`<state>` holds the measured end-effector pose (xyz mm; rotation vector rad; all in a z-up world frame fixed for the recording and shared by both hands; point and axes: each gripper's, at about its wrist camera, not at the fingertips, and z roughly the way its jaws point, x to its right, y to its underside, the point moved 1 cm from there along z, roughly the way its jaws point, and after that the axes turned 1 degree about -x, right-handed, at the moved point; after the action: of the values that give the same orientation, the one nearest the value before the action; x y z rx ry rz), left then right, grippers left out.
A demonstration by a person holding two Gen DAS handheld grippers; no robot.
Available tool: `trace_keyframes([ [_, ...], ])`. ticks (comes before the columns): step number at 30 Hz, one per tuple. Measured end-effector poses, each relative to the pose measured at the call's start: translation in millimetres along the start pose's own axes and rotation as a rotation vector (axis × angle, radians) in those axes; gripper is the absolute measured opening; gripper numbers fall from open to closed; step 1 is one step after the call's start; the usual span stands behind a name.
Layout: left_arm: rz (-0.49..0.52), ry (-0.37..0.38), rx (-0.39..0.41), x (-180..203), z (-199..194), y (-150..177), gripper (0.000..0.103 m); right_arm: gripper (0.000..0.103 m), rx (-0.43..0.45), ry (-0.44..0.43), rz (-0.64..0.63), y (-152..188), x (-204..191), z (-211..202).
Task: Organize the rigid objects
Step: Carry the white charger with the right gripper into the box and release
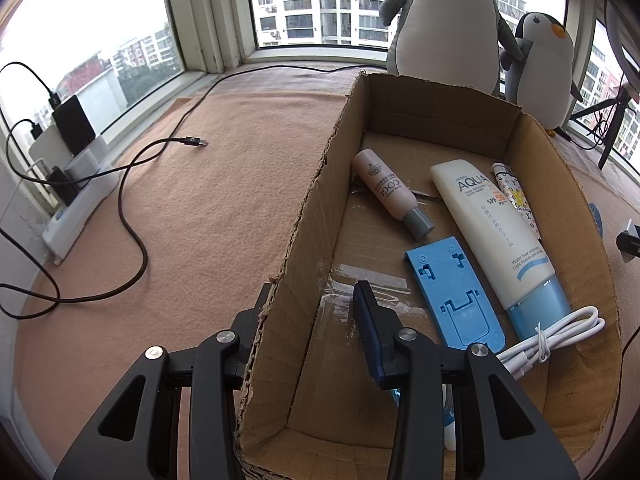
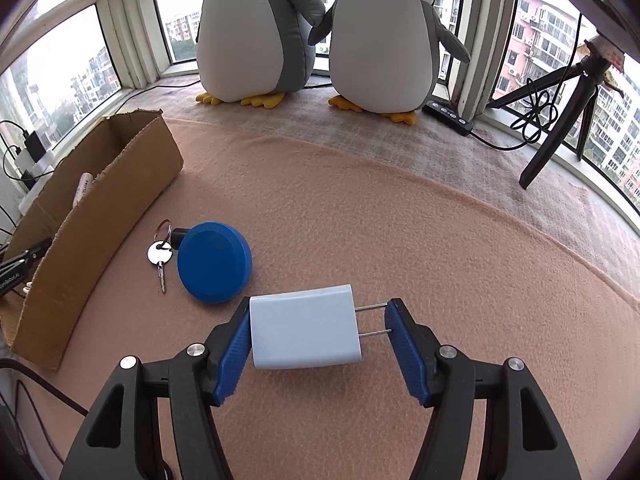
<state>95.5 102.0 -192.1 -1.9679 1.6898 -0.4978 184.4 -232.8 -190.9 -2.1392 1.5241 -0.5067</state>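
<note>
The white charger (image 2: 304,332) is clamped lengthwise in the right gripper (image 2: 316,334), one pad on its flat end, the other on the tips of its prongs; such a hold is judged slippery, so it should be kept level and moved slowly. Beyond, near the surface's left edge, a blue lid (image 2: 215,262) and a key (image 2: 160,258) lie beside the cardboard box (image 2: 80,236); its side wall (image 1: 296,264) is pinched by the closed left gripper (image 1: 308,320), steadying it; the charger is best lowered into the bare corner beside the blue stand (image 1: 454,292) and tubes (image 1: 492,232).

White charger (image 2: 305,333); blue round lid (image 2: 215,262); silver key (image 2: 160,258); brown cardboard box (image 1: 404,120); peach blanket (image 2: 360,220); grey-and-white penguins (image 2: 256,28).
</note>
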Motion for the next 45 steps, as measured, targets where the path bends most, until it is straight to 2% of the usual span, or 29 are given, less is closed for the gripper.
trace_keyframes([
  [9, 0.002, -0.001, 0.000, 0, 0, 0, 0.039, 0.061, 0.082, -0.037, 0.025, -4, -24, -46],
  [22, 0.004, -0.001, 0.000, 1, -1, -1, 0.039, 0.061, 0.183, -0.145, -0.062, -63, -100, -87],
  [35, 0.001, 0.001, 0.001, 2, -1, -1, 0.039, 0.061, 0.201, -0.204, -0.129, -103, -169, -63],
  [45, -0.001, 0.002, 0.001, 2, -1, -2, 0.039, 0.061, 0.119, -0.203, -0.120, -118, -192, -11],
])
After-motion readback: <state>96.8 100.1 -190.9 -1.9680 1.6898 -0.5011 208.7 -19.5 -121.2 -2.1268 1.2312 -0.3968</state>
